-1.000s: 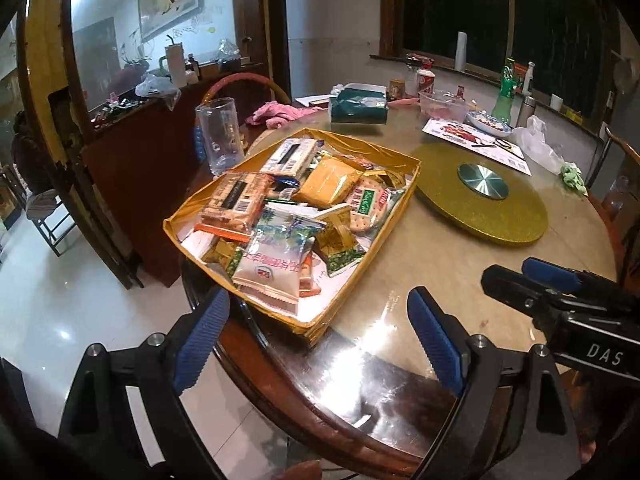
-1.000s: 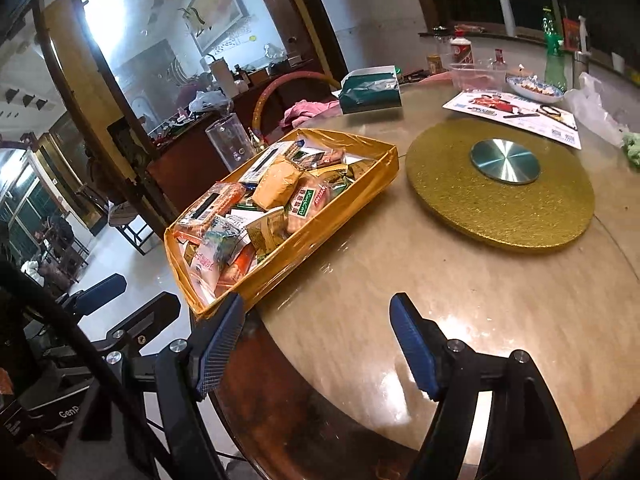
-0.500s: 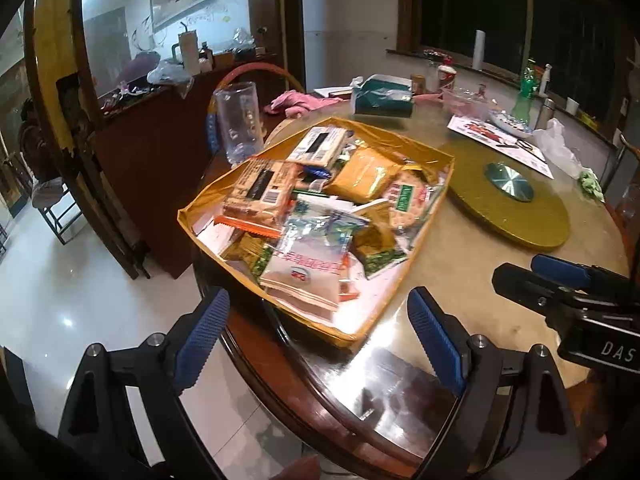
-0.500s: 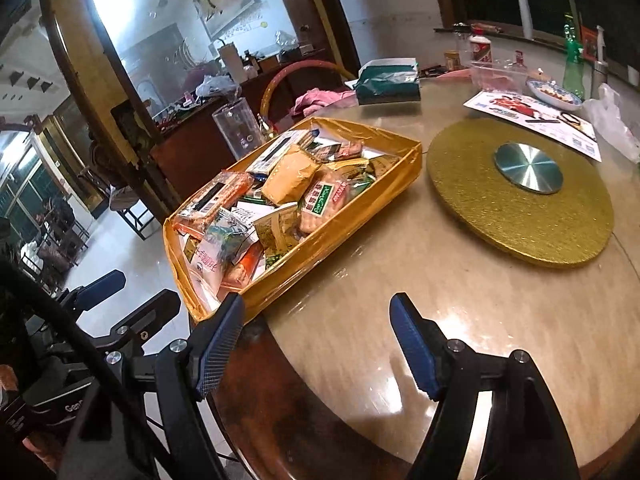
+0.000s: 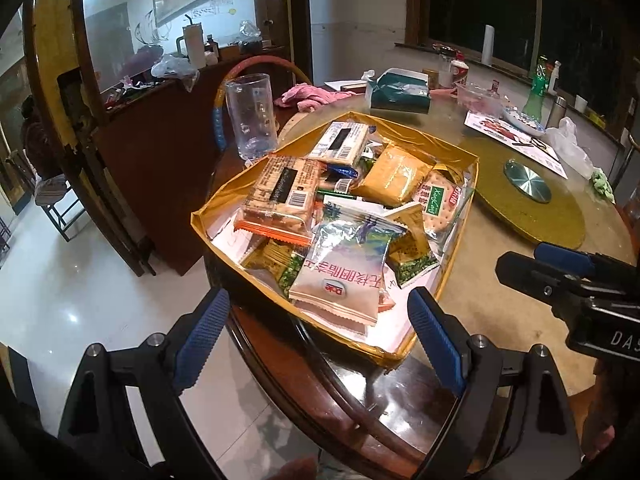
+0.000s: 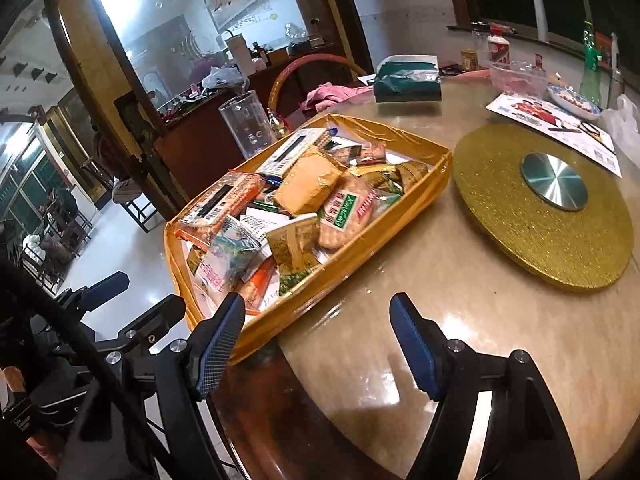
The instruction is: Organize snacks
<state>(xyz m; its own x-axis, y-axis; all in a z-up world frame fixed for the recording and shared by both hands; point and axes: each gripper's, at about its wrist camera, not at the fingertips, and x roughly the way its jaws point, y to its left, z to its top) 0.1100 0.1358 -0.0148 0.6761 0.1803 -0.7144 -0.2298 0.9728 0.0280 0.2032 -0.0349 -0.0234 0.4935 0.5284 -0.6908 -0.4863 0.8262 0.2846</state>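
**Two open tools held near a full snack tray**

Many snack packets [image 5: 340, 216] are seen piled in a gold tray [image 5: 460, 236]. The tray sits on the round tabletop [image 6: 460, 320], right at the near edge, and one corner seems to stick out a little past it. The packets lie on top of each other and point every way. A big silver packet [image 5: 340, 276] lies at the front of the pile.

The left tool [image 5: 316, 344] is held just in front of the tray, with its two blue pads wide apart and nothing between them. The right tool [image 6: 316, 344] is held over the bare tabletop beside the tray, also wide apart and holding nothing.

Which step is in hand cannot be told for sure. The messy pile fits a sorting job with much left to do, but it also fits a job where packets are only gathered into the tray. So only this is judged: if a packet is to be picked, the silver one is closest to the left tool, and a soft, careful pinch is called for, as the bags look thin and puffy.

Plenty of open room is seen to the right of the tray, up to the gold turntable [image 6: 552, 240]. Care is needed at the tabletop edge, where the tray could be knocked off. A tall clear cup [image 5: 250, 116] stands close behind the tray and could be tipped.
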